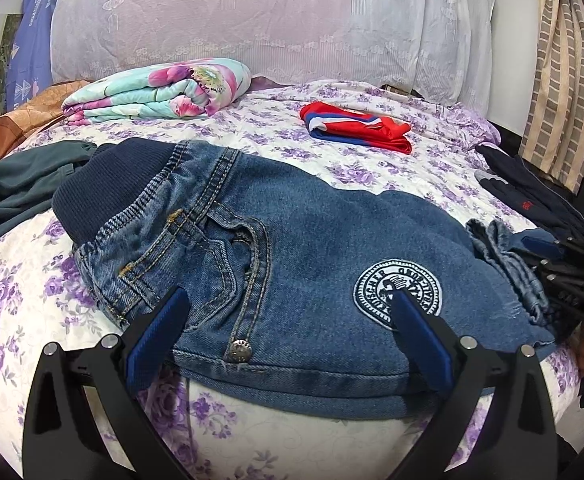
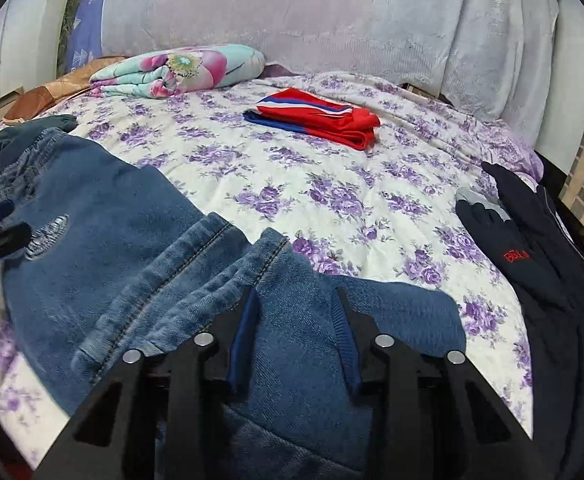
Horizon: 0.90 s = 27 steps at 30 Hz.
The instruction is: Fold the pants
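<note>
I am working partway through the fold: the jeans are lying doubled lengthwise on the floral bedspread, waistband toward the far left, leg ends bunched at the right. My judgement is that the next move is carrying the leg ends over toward the waistband, which calls for a firm pinch through both layers. My left gripper is standing wide open, fingers spread over the pocket and round patch, clasping nothing. My right gripper is hovering partly open over the leg ends; denim is showing between the fingers, yet the pads are not pressing it, so nothing is grasped
</note>
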Each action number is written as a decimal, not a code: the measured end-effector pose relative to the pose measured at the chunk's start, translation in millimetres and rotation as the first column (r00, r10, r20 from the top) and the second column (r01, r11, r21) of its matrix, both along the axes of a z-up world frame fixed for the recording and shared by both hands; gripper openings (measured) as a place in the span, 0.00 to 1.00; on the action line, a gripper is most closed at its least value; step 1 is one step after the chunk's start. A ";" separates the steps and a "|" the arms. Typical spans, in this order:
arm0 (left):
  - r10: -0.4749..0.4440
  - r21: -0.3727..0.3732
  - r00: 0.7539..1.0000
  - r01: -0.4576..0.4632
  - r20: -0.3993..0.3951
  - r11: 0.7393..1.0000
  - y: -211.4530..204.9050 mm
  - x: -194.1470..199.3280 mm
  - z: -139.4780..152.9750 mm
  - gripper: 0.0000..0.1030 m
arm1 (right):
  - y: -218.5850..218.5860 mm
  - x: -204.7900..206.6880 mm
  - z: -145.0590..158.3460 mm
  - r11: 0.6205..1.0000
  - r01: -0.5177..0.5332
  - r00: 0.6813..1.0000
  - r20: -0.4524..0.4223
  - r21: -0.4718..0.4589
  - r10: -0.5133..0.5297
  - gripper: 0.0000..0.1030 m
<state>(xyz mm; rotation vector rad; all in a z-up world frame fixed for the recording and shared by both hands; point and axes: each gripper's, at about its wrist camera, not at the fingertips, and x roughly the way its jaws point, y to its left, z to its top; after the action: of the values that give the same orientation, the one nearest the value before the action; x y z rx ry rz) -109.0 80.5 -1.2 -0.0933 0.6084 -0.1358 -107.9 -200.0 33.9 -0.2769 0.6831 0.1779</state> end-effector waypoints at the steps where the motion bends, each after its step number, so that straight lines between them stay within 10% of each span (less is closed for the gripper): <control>1: 0.001 0.004 1.000 -0.001 -0.001 1.000 -0.4 0.3 0.0 0.95 | -1.4 -0.9 1.8 1.000 -0.007 1.000 -0.005 0.000 0.007 0.37; 7: 0.003 0.012 1.000 -0.003 -0.005 1.000 -1.2 1.2 -0.2 0.95 | -4.1 -36.8 17.6 0.998 -0.055 0.997 0.049 0.034 0.053 0.59; 16: 0.048 0.030 0.999 -0.047 -0.025 0.998 4.8 -7.8 6.9 0.95 | 2.9 -44.8 2.3 0.998 -0.058 0.996 0.066 -0.021 0.059 0.63; 24: 0.195 -0.162 0.975 -0.210 -0.101 0.964 84.1 -43.7 27.0 0.95 | -1.1 -25.4 -4.9 0.992 -0.122 0.990 0.070 -0.022 0.124 0.95; 27: 0.195 -0.325 0.958 -0.257 -0.210 0.910 119.7 -38.1 13.5 0.95 | -19.1 -13.0 -4.8 0.982 -0.151 0.989 0.024 0.118 0.149 0.96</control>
<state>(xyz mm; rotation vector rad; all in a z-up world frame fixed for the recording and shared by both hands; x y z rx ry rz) -147.1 200.2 12.3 -0.5251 0.7379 -0.0079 -120.9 -219.1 29.1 -0.2147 0.6342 0.3592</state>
